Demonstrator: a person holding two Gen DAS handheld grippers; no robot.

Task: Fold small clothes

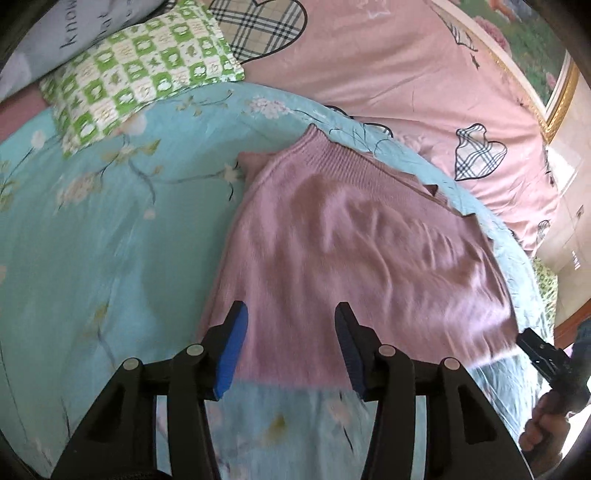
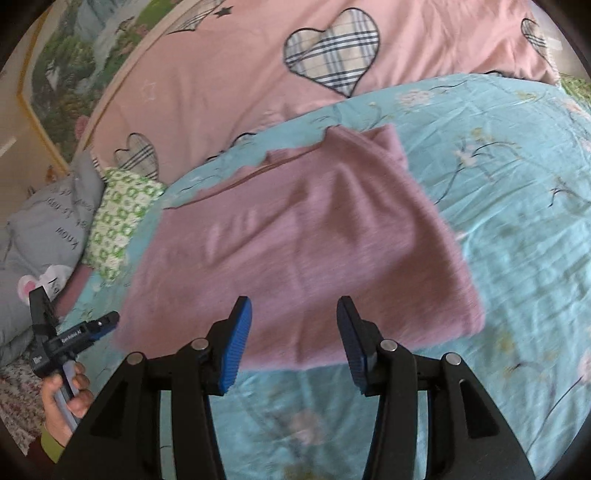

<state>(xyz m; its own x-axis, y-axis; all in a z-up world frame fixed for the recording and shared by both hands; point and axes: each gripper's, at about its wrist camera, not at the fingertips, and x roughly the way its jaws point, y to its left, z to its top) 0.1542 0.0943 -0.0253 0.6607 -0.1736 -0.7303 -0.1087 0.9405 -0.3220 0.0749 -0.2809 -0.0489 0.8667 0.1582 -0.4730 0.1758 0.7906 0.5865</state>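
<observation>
Garment: a pink knit sweater (image 1: 347, 251) lay spread flat on the turquoise floral sheet (image 1: 92, 240), its ribbed band at the far end and its near hem toward both cameras; parts of it were blurred.
Garment, right wrist view: the same sweater (image 2: 295, 251) lay with one far corner folded over on itself; whether a sleeve was tucked beneath could not be told.
Left gripper (image 1: 291, 347): jaws stood apart, blue pads either side of the near hem and above it, nothing pinched between them.
Right gripper (image 2: 293, 343): jaws likewise parted, hanging over the near hem and the sheet just before it, gripping nothing.
Left hand (image 2: 62, 402): seen at the lower left edge of the right wrist view, wrapped round the handle of its gripper.
Right hand (image 1: 543, 428): seen at the lower right edge of the left wrist view, on its gripper's handle.
Bedding: a pink cover (image 1: 388, 66) with plaid hearts lay beyond the sheet.
Pillows: a green-and-white checked pillow (image 1: 140, 70) rested at the sheet's far corner, a grey lettered pillow (image 1: 74, 29) just beside it.
</observation>
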